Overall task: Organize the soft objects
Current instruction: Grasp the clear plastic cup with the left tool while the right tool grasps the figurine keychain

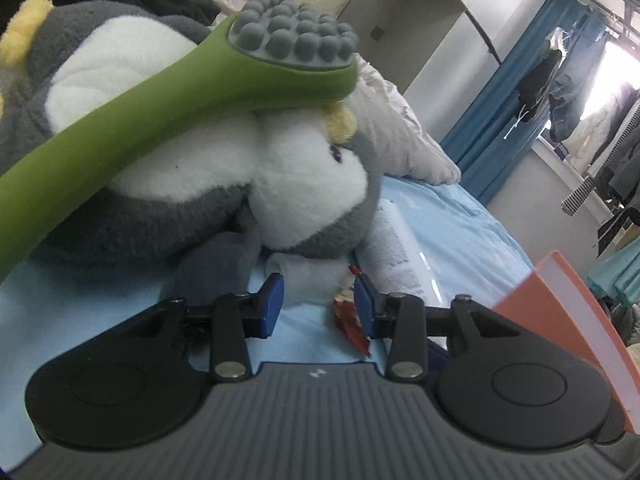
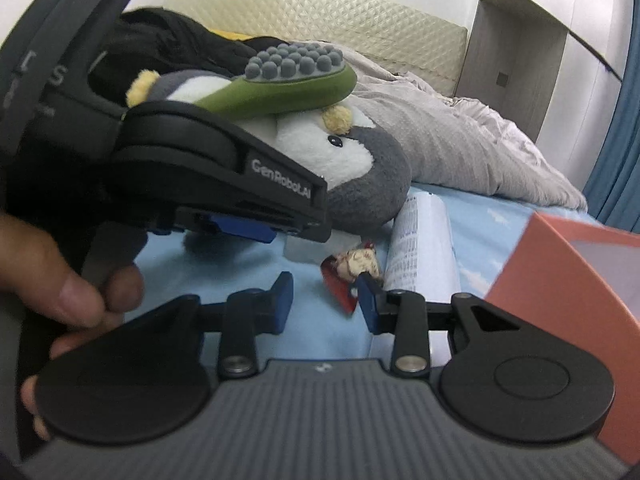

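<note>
Penguin plush mid-bed, bare sheet between left tool pads

Surfaces I see | grey-and-white plush penguin toy: fuzzy pile | green long-handled massager: matt, smooth, nubbed grey rubbery head | light-blue bed sheet: smooth cloth | my black gripper: matt plastic

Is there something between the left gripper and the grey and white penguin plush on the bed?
Yes. In front of the left gripper lie a red snack wrapper and a small pale cloth, before the penguin plush. A green massage hammer rests across the plush's top.
</note>
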The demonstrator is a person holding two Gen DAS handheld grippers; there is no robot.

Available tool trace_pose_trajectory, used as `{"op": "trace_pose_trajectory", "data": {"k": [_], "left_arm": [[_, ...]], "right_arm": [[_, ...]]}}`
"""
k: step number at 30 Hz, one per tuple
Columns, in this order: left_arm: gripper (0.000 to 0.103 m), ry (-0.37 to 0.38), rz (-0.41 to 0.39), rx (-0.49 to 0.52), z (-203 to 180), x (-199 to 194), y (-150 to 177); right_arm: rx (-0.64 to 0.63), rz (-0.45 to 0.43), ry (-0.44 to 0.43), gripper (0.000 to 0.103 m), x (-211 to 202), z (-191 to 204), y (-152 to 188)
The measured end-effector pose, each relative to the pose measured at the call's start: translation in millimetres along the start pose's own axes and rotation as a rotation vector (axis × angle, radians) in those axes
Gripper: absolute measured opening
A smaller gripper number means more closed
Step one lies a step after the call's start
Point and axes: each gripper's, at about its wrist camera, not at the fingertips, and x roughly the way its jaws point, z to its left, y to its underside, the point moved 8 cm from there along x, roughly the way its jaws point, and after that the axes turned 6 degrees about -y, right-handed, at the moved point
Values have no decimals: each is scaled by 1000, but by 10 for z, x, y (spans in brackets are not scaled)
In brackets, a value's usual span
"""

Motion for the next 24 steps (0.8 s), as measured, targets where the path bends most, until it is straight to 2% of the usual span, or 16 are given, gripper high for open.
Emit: {"op": "trace_pose_trajectory", "data": {"k": [2, 7, 11, 18, 21, 23, 24], "left_arm": [[45, -15, 14, 0, 46, 93, -6], [36, 3, 78, -76, 168, 303, -10], [35, 37, 93, -96, 201, 388, -32], [26, 60, 109, -118, 214, 515, -48], [22, 53, 100, -122, 207, 506, -37], [21, 44, 93, -126, 205, 455, -24], [20, 39, 90, -125, 197, 436, -18]], "right_arm": [[-12, 9, 24, 39, 90, -13, -38], [-20, 63, 59, 39, 285, -53, -47], [-25, 96, 88, 39, 389, -67, -19], [-51, 113, 114, 39, 514, -76, 3], [-67, 114, 131, 36, 545, -72, -4], [-60, 108, 144, 25, 535, -86, -8], [-59, 106, 141, 25, 528, -94, -9]]}}
